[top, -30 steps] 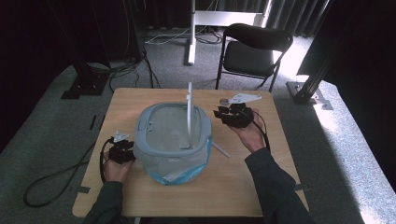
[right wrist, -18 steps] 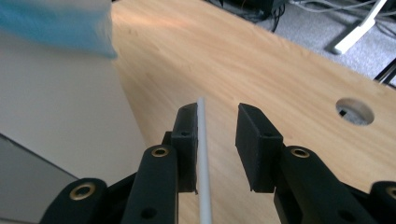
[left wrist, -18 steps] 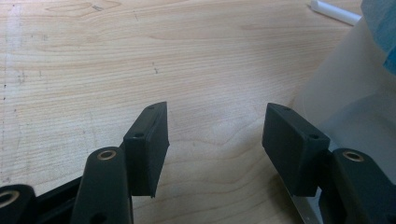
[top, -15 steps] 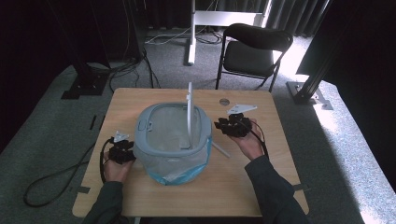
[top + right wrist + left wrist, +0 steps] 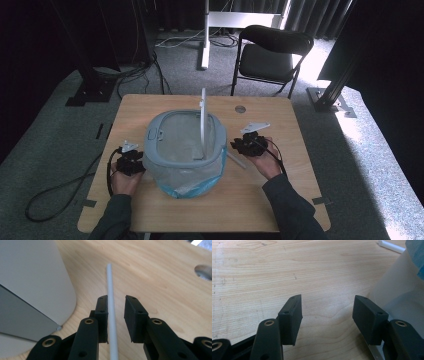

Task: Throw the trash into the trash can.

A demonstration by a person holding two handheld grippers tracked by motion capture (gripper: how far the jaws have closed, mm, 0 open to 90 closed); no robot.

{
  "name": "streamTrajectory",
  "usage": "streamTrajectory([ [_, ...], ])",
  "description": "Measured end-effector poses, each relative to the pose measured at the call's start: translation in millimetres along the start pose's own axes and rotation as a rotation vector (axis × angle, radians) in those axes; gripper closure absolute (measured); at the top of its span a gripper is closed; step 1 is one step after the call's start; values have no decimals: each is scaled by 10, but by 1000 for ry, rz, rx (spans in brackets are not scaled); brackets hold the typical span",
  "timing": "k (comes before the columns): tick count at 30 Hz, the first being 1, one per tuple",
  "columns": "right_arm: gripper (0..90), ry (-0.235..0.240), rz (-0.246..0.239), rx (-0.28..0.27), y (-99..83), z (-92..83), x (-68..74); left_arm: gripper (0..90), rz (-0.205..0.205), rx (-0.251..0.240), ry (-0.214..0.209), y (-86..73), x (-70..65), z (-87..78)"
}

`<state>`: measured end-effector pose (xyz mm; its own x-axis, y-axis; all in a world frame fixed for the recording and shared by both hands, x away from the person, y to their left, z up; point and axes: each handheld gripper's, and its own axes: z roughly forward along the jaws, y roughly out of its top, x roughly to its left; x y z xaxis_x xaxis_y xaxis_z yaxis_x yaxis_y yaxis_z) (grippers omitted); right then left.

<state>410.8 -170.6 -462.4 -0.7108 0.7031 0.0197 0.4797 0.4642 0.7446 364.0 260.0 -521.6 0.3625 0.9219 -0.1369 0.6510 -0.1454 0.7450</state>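
The right gripper point(image 5: 116, 317) is seen low over the wooden table point(image 5: 280, 205), its jaws narrowly parted and just closing in; a thin white rod point(image 5: 111, 315) is straddled, lying flat just beside the grey bin point(image 5: 184, 145), one pad against it, the other apart. The left gripper point(image 5: 329, 320) is held open and empty at the bin's other side

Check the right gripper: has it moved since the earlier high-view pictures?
Yes. The right gripper has come down and toward the person, away from the table hole, its jaws closing around the white rod lying beside the bin.
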Motion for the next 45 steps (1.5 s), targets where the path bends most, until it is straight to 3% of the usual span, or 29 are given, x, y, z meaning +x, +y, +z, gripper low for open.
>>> streamTrajectory([
  [8,724,-16,-7,54,-168,106,7,412,1,1,1,1,-5,1],
  [9,724,-11,-2,79,-248,170,19,412,1,1,1,1,-6,2],
  [18,725,-10,-7,160,-327,334,30,412,0,0,1,0,-3,0],
  [24,725,-10,-26,186,-348,390,36,412,2,1,2,1,-5,-1],
  [45,758,-21,-9,237,-387,480,16,411,1,1,3,1,-5,-1],
])
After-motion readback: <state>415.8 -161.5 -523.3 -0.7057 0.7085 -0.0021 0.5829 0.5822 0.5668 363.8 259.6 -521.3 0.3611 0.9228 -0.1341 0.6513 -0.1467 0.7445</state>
